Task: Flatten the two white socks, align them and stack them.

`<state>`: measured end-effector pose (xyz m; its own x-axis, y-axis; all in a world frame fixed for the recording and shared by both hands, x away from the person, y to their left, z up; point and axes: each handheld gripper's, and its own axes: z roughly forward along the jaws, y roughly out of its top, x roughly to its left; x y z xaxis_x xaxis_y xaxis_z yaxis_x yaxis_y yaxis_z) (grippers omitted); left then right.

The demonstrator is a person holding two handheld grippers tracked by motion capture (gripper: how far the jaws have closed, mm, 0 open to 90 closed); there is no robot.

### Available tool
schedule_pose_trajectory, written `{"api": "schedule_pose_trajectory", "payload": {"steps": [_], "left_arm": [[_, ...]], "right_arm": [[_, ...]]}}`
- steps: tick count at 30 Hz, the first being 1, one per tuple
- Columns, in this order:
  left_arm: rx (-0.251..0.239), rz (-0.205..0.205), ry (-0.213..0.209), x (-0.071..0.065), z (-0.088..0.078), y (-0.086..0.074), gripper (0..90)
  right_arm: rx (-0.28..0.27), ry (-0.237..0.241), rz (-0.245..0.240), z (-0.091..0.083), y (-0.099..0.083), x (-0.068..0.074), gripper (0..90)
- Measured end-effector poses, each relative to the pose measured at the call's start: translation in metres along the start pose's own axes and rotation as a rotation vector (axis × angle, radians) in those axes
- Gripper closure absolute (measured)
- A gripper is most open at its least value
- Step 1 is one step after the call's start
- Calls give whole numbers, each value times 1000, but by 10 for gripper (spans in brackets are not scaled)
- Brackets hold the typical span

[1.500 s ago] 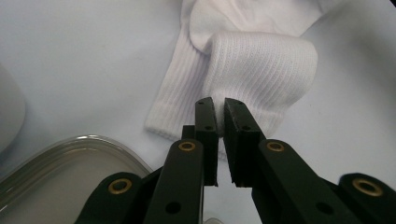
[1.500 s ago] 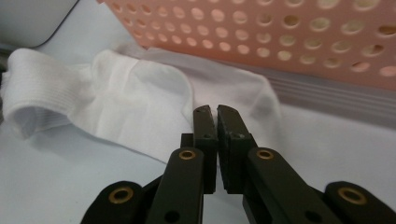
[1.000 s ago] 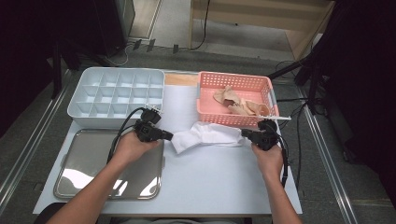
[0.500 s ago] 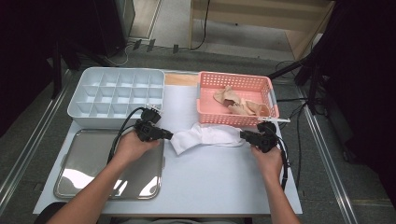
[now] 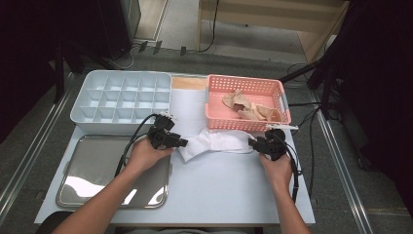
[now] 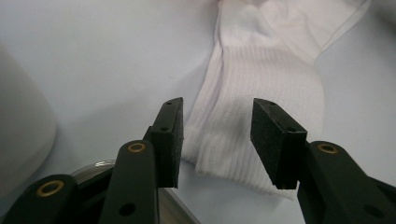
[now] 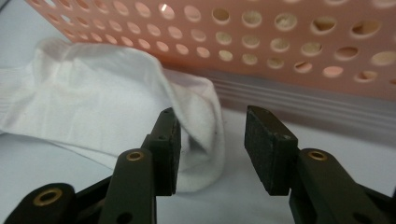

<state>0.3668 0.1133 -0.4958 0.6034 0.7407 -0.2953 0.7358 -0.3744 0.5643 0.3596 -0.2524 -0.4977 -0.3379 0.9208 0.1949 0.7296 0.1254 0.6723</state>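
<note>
White cotton lies across the middle of the high view: the sock (image 5: 214, 144) is stretched flat on the pale table (image 5: 229, 195), just below the pink basket (image 5: 246, 103). Your left gripper (image 5: 184, 143) sits at the sock's left end and your right gripper (image 5: 252, 142) at its right end, both low over the table. In the upper left of this frame stands the grey compartment box (image 5: 122, 100), and below it, at lower left, the steel tray (image 5: 92, 170) lies under your left forearm. Beige cloth pieces (image 5: 251, 109) rest inside the basket.

In the left gripper view, your jaws have just been opening and now stand apart, released. The ribbed cuff of the sock (image 6: 261, 88) runs from the upper right of the frame down to the gap between the pads (image 6: 173, 140); its hem lies on the table there and neither pad presses on it. A curved bit of the tray's rim (image 6: 100, 165) shows at lower left.

In the right gripper view, your jaws have likewise just been opening and are let go. The toe end of the sock (image 7: 107, 107) fills the left half of the frame, its rounded tip lying by the left pad. The basket's perforated wall (image 7: 280, 42) crosses the top of the frame, close behind the sock
</note>
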Motion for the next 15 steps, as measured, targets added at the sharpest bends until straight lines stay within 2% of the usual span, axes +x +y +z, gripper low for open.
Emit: {"api": "schedule_pose_trajectory", "payload": {"steps": [4,7,9,14,15], "left_arm": [[19,22,17,-2,8,-1,547],[19,34,33,-4,10,-2,548],[17,39,37,-4,10,-2,549],[-5,13,54,3,6,-1,521],[5,11,50,4,5,-1,522]], "right_arm": [[25,2,-5,10,-2,3,594],[32,-3,-26,15,-3,7,626],[31,-6,-21,18,-4,8,661],[44,8,-18,17,-4,9,748],[48,11,-11,17,-4,8,765]]}}
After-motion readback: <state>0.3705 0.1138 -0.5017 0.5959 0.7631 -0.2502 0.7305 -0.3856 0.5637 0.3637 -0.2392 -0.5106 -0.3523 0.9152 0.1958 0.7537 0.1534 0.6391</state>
